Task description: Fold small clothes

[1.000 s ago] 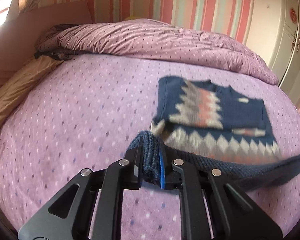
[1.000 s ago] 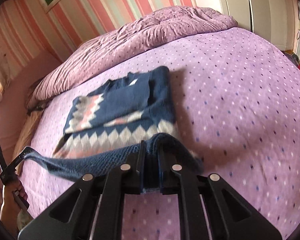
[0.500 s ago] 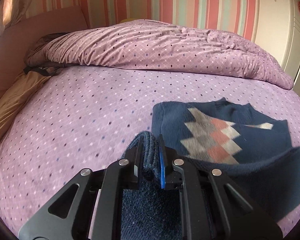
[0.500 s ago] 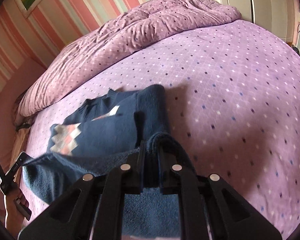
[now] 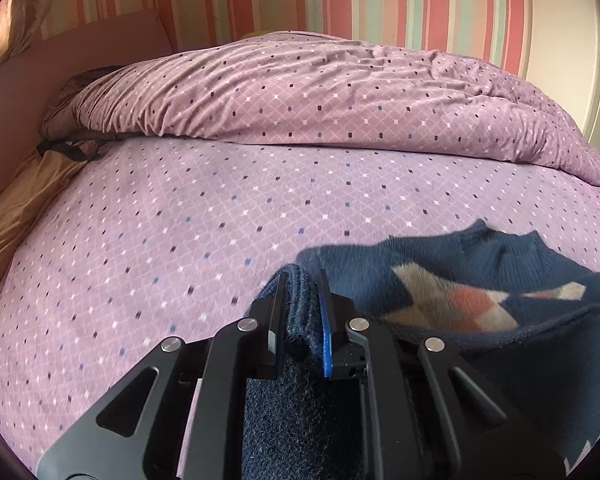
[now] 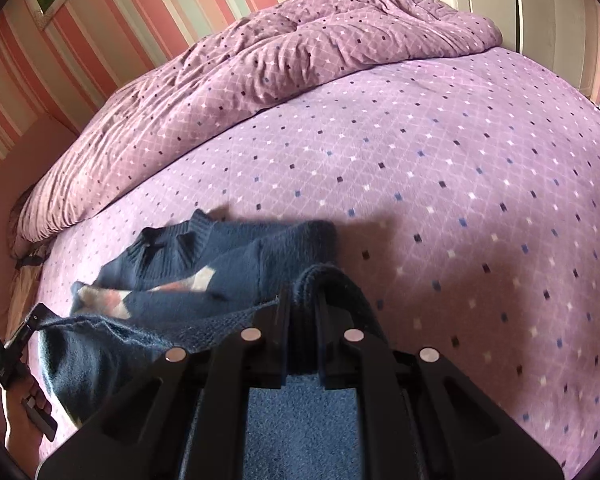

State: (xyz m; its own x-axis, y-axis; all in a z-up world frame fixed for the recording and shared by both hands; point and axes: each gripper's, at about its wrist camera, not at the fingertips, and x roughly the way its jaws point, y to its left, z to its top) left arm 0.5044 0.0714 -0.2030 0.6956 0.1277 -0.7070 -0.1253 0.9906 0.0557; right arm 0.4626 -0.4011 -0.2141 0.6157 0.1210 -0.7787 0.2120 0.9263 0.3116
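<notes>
While both tools pinch its lifted hem, the navy sweater (image 5: 452, 300) lies at lower right of the left view on the purple dotted bed (image 5: 180, 220). Left gripper (image 5: 300, 304) and right gripper (image 6: 304, 300) are each closed tight on knit. No writing is readable. A bunched duvet (image 6: 260, 60) fills the upper frame.

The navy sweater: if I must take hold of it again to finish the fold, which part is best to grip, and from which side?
Probably the knit hem edge of the navy sweater, at its two corners, approached from the near side. The left gripper and right gripper clamp it there, and that taut edge spans between them.
</notes>
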